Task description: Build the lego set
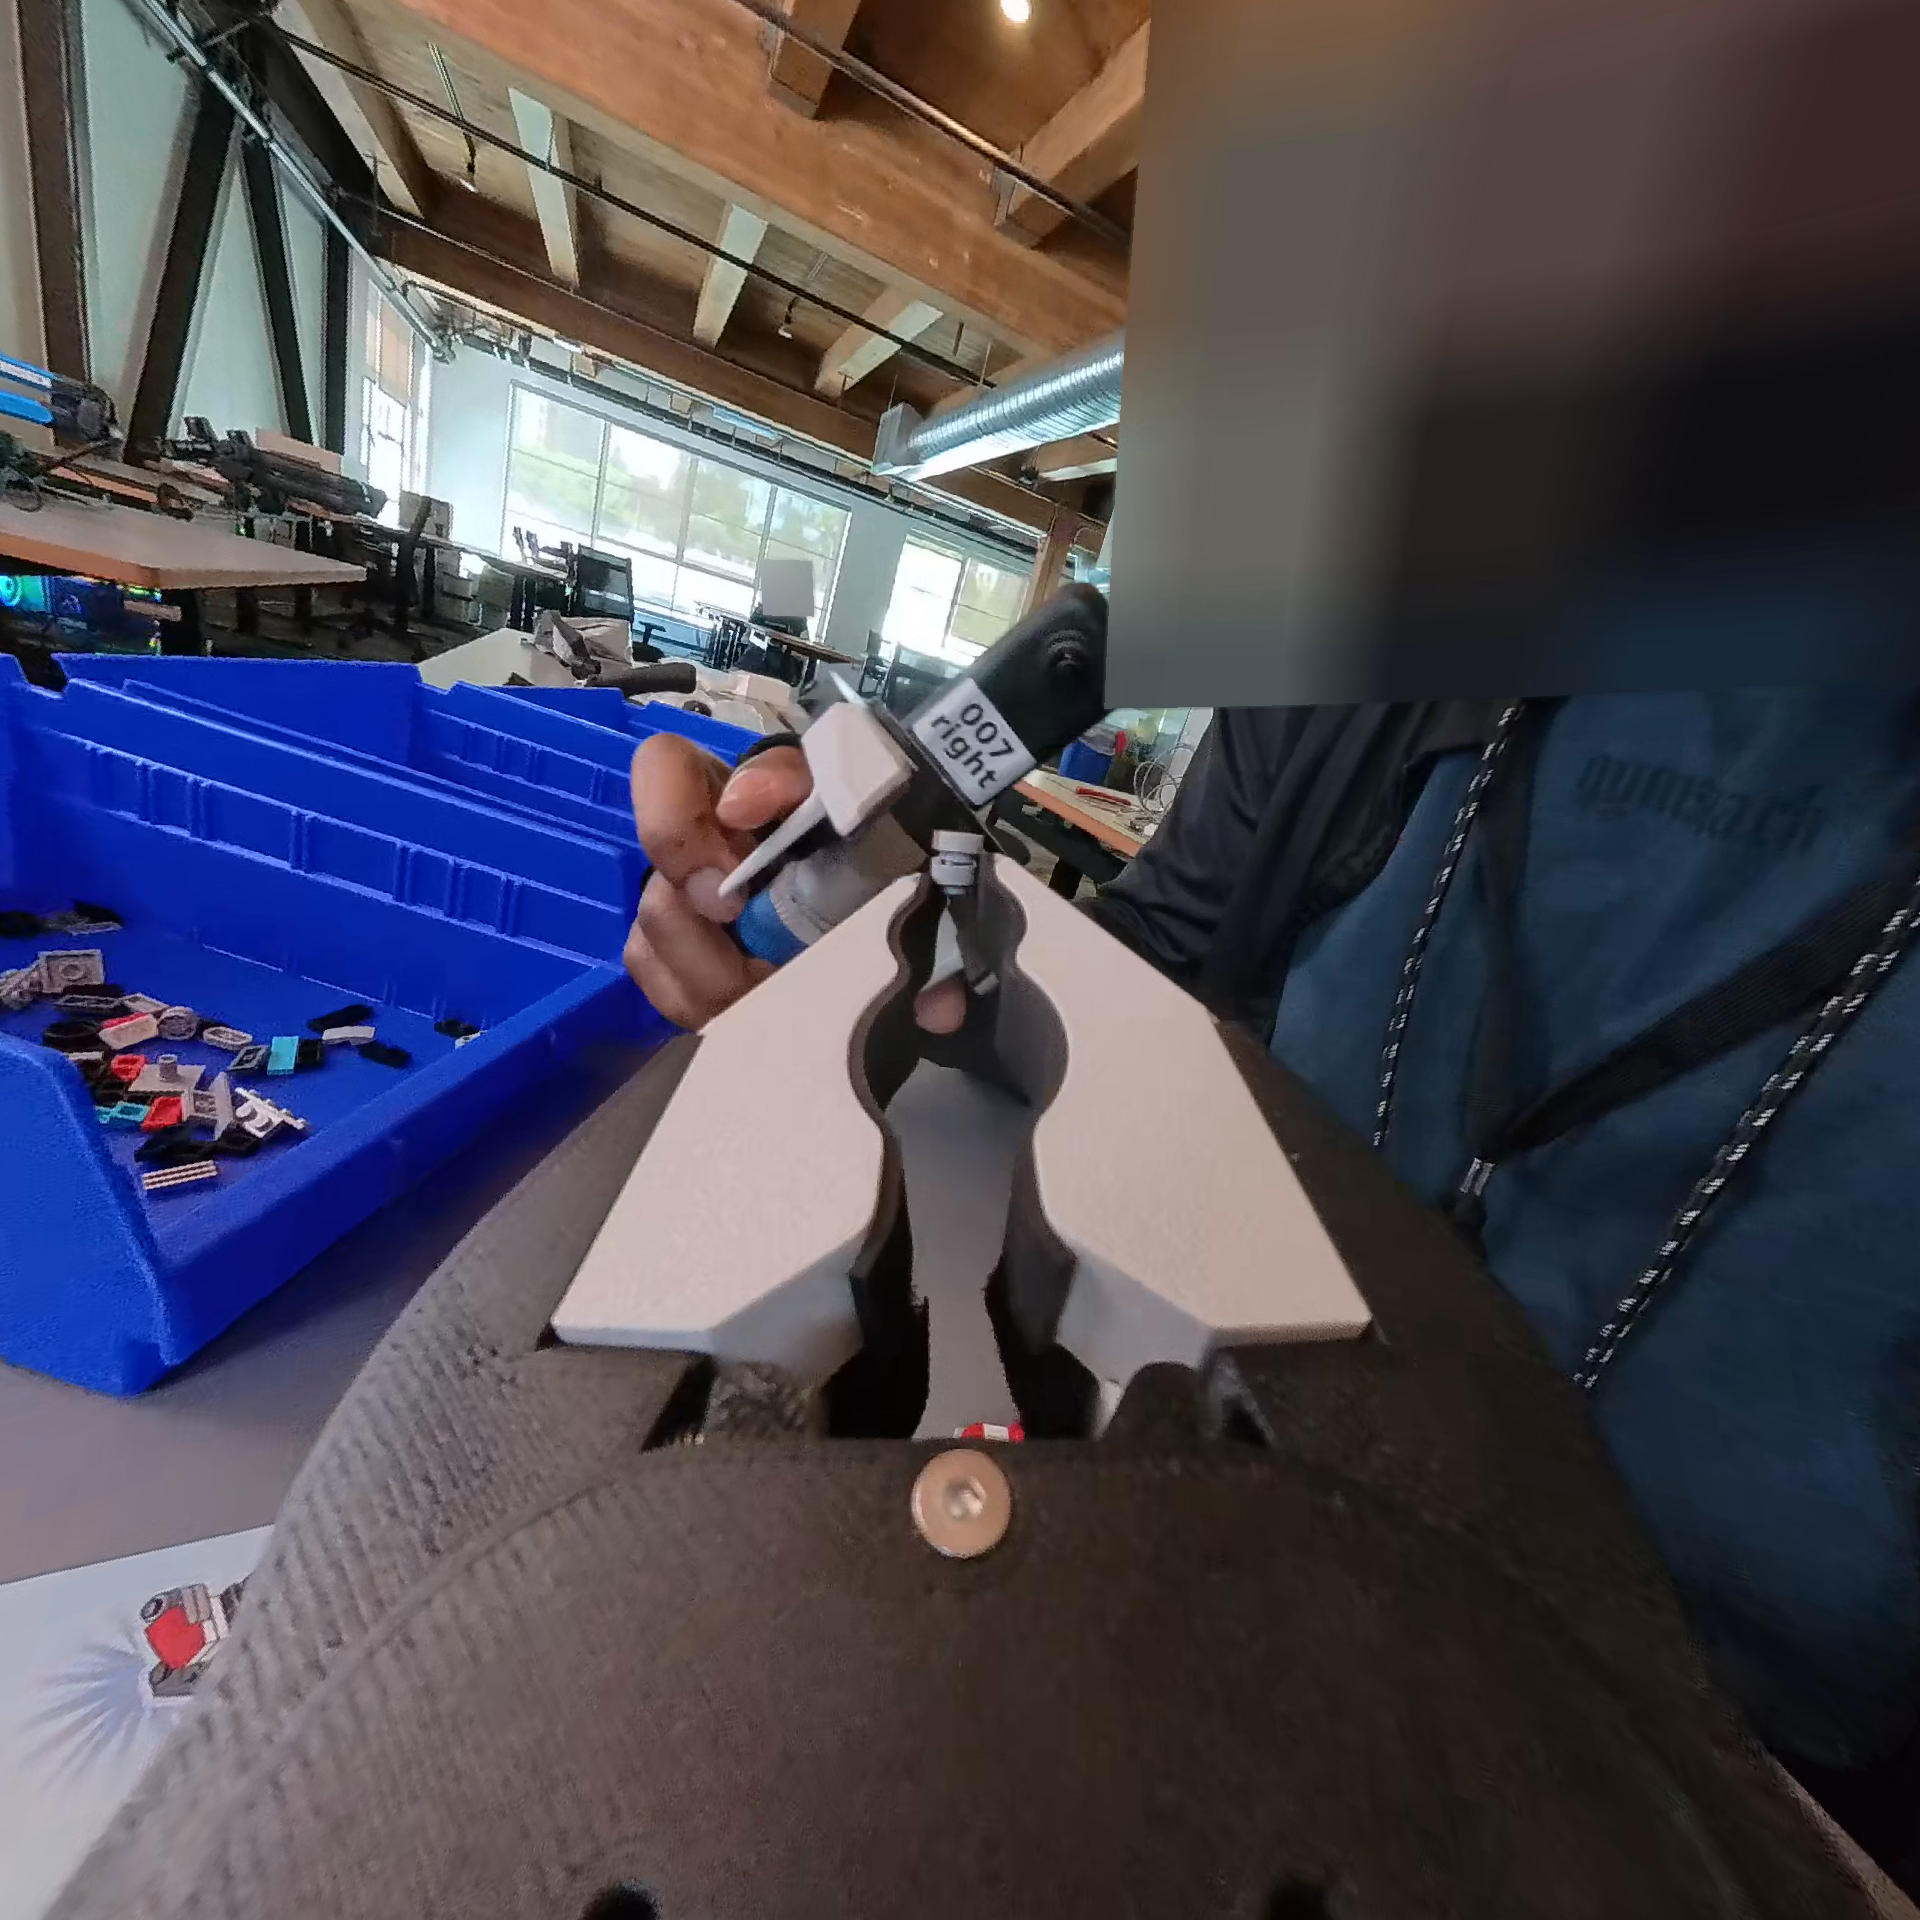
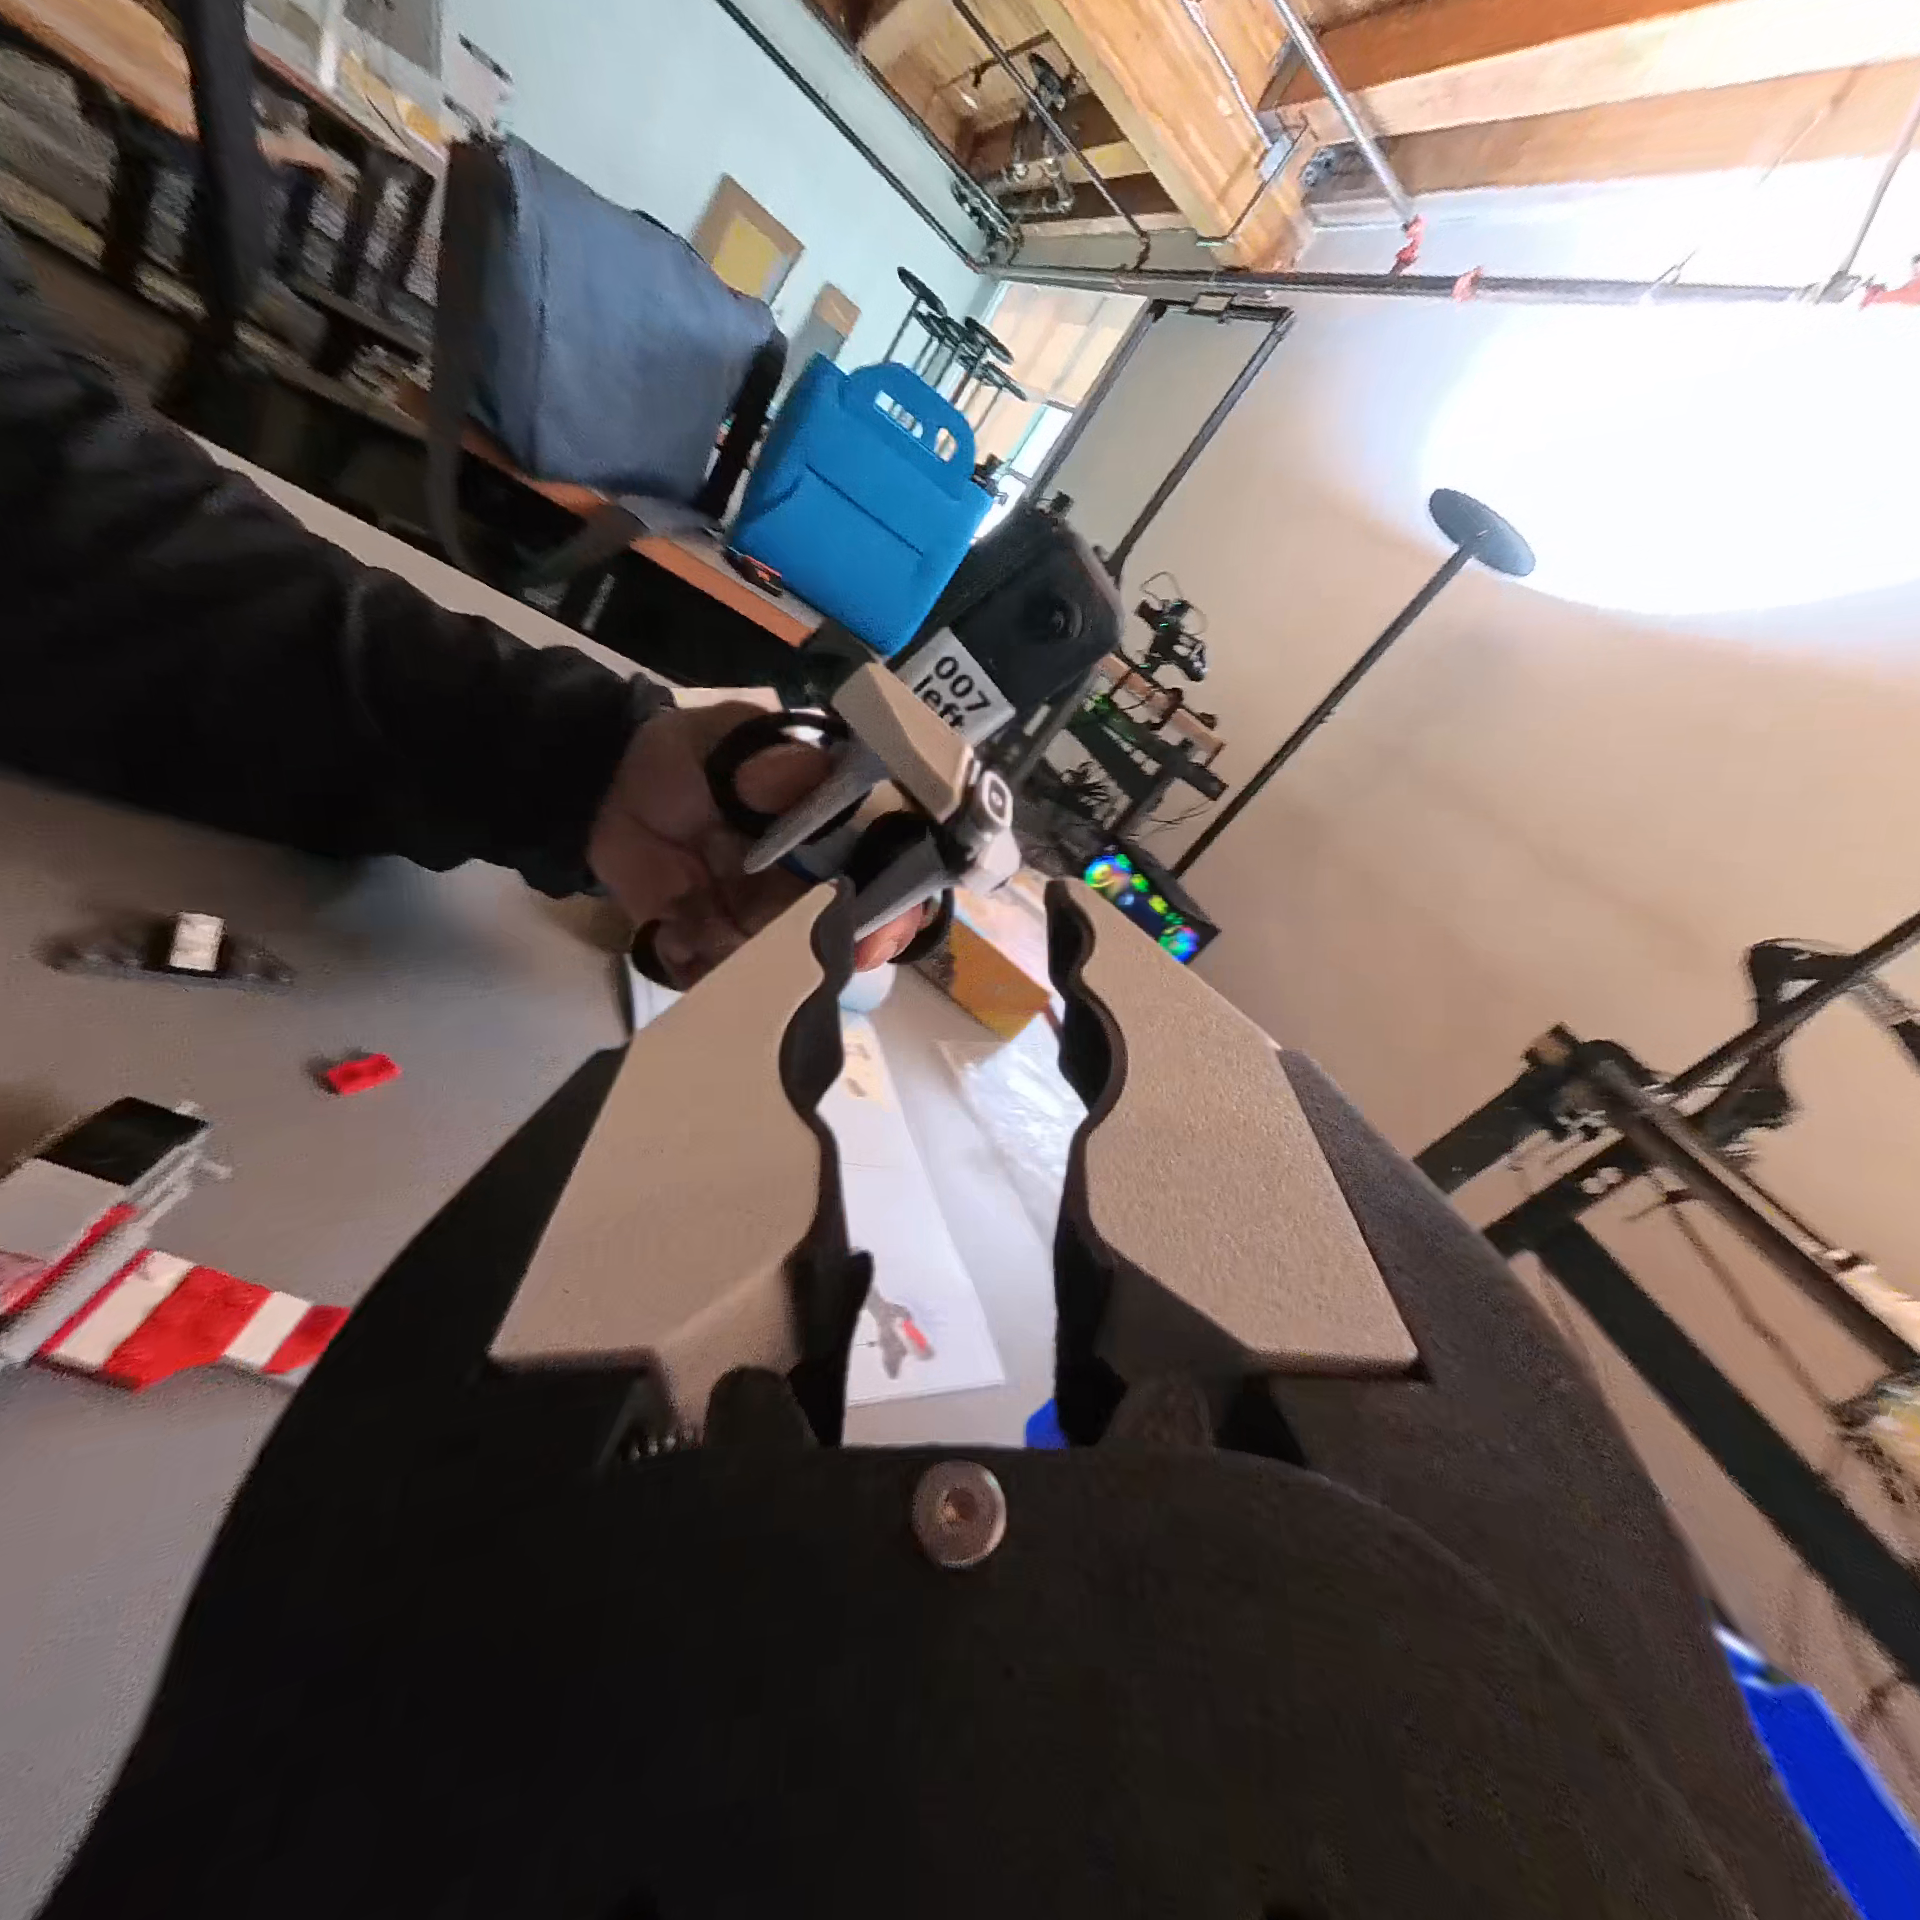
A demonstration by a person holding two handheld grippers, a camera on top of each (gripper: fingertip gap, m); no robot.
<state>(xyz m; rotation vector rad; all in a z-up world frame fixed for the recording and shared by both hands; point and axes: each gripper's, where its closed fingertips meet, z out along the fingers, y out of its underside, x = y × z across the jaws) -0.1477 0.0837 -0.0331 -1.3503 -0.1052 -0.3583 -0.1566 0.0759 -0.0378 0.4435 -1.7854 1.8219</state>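
Note:
My left gripper is raised off the table and shut on a small grey and white lego piece at its fingertips. My right gripper is open and empty, its jaws wide apart, and faces the left gripper closely. The held piece also shows in the right wrist view. A partly built red and white model lies on the grey table at the left. A loose red piece lies beyond it.
A blue bin with several loose lego pieces stands at the left. Instruction sheets lie on the table below the grippers. A small black and white part and a yellow box lie farther off. A person in a blue hoodie is close by. The grippers are tip to tip, or close to it.

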